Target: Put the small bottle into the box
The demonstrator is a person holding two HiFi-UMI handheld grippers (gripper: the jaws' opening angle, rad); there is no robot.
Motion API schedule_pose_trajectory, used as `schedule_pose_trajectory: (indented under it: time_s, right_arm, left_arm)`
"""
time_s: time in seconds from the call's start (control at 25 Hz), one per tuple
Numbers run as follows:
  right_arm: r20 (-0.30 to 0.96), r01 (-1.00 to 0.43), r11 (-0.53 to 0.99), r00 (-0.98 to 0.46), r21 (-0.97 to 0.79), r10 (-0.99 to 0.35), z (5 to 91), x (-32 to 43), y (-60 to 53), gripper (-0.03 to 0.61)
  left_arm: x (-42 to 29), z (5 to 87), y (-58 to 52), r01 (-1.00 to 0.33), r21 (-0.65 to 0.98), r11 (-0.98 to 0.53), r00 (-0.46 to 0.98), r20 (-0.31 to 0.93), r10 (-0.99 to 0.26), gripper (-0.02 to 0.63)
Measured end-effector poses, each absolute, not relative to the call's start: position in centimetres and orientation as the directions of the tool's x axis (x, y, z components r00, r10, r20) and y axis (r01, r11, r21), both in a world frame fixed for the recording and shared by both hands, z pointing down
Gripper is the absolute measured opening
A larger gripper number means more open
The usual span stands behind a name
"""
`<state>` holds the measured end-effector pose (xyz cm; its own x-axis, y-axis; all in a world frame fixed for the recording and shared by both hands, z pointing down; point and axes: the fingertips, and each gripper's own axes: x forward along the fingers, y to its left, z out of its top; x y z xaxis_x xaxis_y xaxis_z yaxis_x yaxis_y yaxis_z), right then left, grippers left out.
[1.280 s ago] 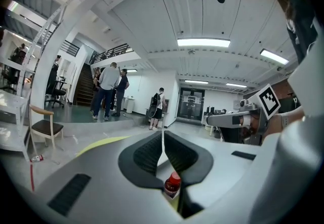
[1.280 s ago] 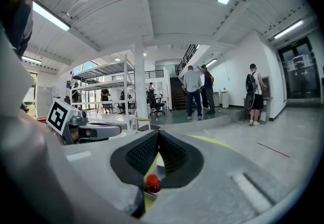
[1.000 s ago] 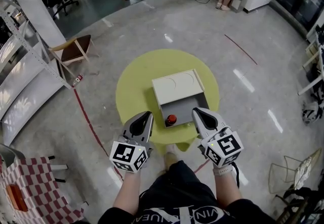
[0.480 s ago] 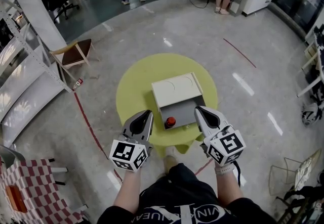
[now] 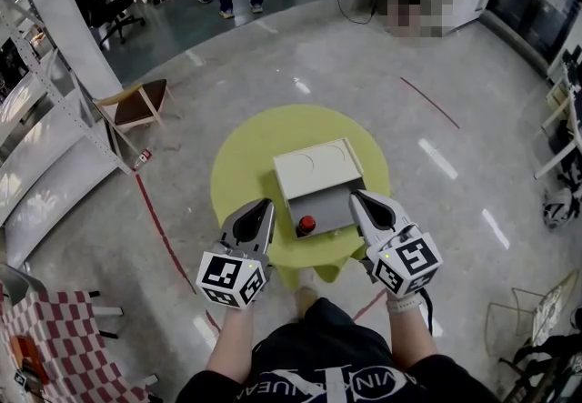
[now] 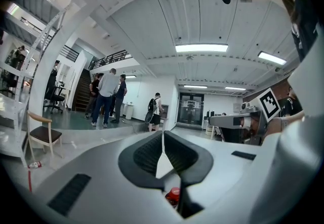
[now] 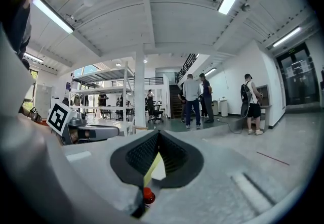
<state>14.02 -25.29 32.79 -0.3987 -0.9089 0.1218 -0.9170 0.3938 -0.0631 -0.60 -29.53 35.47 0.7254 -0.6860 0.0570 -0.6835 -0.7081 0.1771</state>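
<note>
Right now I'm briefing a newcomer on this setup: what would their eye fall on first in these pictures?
The round yellow-green table stands out against the grey floor, carrying a pale box. A small bottle with a red cap stands at the box's near edge. The left gripper and right gripper flank it, jaws together and empty.

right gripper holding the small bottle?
No, the right gripper is shut, pads together with nothing between them, and the small bottle stands apart, lower in that gripper's view.
</note>
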Motion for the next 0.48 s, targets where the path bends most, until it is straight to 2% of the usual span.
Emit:
schedule_pose_trajectory:
  time_s: [0.48]
  right_arm:
    - [0.111, -0.922, 0.379, -0.385, -0.074, -0.916, 32.4, 14.8, -24.5, 0.006]
  left_arm:
    - [-1.8, 35.6, -29.1, -0.697, 0.178, -0.694, 0.713, 0.068, -0.698, 0.021]
